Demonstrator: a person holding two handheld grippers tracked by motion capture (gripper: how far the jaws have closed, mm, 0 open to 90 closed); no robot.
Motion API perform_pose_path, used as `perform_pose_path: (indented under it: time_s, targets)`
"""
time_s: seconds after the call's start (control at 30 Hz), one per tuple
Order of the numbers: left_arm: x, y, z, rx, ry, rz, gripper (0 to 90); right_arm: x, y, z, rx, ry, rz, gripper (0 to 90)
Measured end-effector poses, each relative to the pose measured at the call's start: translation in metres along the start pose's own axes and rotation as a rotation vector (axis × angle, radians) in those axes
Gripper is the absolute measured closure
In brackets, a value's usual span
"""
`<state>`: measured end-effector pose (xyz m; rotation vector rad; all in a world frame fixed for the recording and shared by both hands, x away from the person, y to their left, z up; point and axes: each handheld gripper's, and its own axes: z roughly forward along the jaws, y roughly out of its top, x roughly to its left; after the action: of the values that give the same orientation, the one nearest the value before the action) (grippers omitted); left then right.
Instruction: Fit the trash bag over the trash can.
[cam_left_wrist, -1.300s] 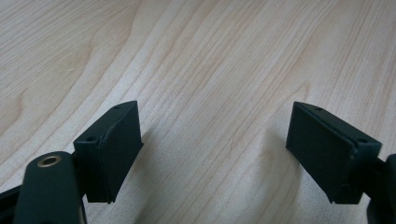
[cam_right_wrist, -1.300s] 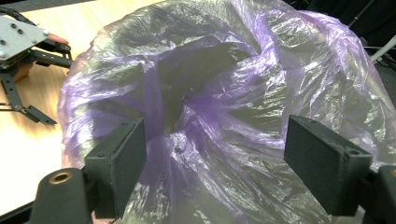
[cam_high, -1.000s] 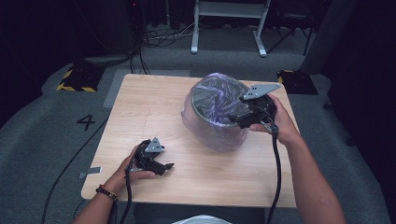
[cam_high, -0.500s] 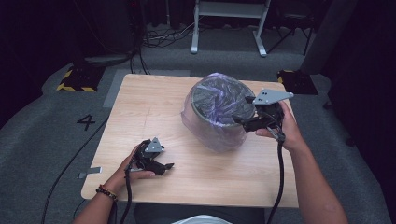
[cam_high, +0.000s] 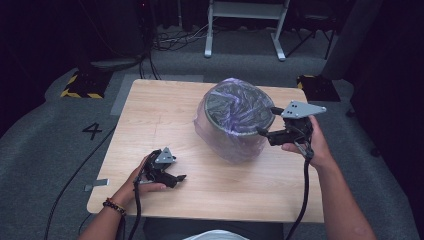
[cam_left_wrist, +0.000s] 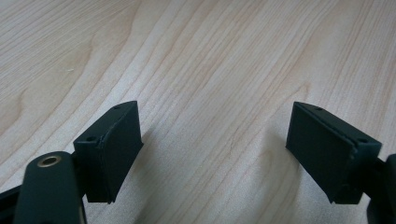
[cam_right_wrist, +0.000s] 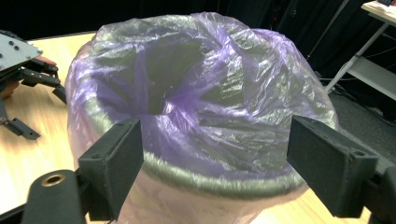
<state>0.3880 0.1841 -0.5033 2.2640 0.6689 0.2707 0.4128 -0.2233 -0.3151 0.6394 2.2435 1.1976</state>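
A dark round bin (cam_high: 235, 131) lined with a crinkled purple plastic bag (cam_high: 239, 106) stands right of the middle of the wooden table (cam_high: 150, 120). The bag is folded over the rim and hangs down the outside. My right gripper (cam_high: 267, 120) is open at the bin's right side, with its jaws level with the rim and pointing at it. In the right gripper view the bag (cam_right_wrist: 201, 88) and the rim (cam_right_wrist: 196, 176) lie just beyond my open right gripper (cam_right_wrist: 215, 172). My left gripper (cam_high: 176, 177) rests open near the front edge; its open jaws (cam_left_wrist: 215, 154) hold nothing over bare wood.
Grey carpet surrounds the table, with a "4" marking (cam_high: 93, 131) at the left. A yellow-and-black striped block (cam_high: 80, 85) and cables lie at the back left, and a white frame (cam_high: 245, 25) stands behind. The left gripper (cam_right_wrist: 23, 70) also lies left of the bin.
My right gripper has drawn back to the right, from over the bin's rim to just beside it. The left gripper and the bin have stayed in place.
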Motion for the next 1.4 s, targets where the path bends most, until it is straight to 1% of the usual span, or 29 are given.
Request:
perform_pose_path:
  time_s: [0.07,0.1,0.2,0.37,0.6,0.9,1.2,1.23,1.27,1.37,1.4]
  targets:
    - [0.000,0.000,0.000,0.000,0.000,0.001,18.0,0.000,-0.002,-0.002,-0.002,-0.010,-0.003,18.8]
    - [0.000,0.000,0.000,-0.001,0.000,0.001,17.9,0.001,-0.004,-0.004,-0.009,-0.012,0.002,19.0]
    - [0.000,0.000,0.000,0.000,0.000,0.000,17.9,0.002,-0.006,-0.005,-0.009,-0.014,-0.001,18.9]
    - [0.000,0.000,0.000,0.000,0.001,0.000,17.9,0.006,-0.013,-0.008,-0.011,-0.005,-0.007,18.9]
    - [0.000,0.000,0.000,-0.001,0.000,0.000,17.9,0.009,-0.024,-0.007,-0.001,-0.018,0.000,19.0]
    - [0.000,0.000,0.000,-0.001,0.000,0.000,17.9,0.011,-0.034,-0.006,0.016,-0.009,0.005,19.1]
    - [0.000,0.000,0.000,0.000,0.001,0.000,17.9,0.014,-0.050,0.000,0.053,-0.002,0.016,19.0]
    - [0.000,0.000,0.000,-0.001,0.001,0.000,17.9,0.015,-0.055,0.002,0.066,-0.003,0.018,19.0]
    - [0.000,0.000,0.000,-0.001,0.001,0.000,17.9,0.015,-0.055,0.002,0.066,-0.003,0.018,19.0]
    - [0.000,0.000,0.000,-0.001,0.000,0.000,17.9,0.016,-0.063,0.005,0.087,-0.001,0.021,19.0]
    - [0.000,0.000,0.000,0.000,0.001,0.000,17.9,0.016,-0.067,0.006,0.094,-0.001,0.028,19.0]
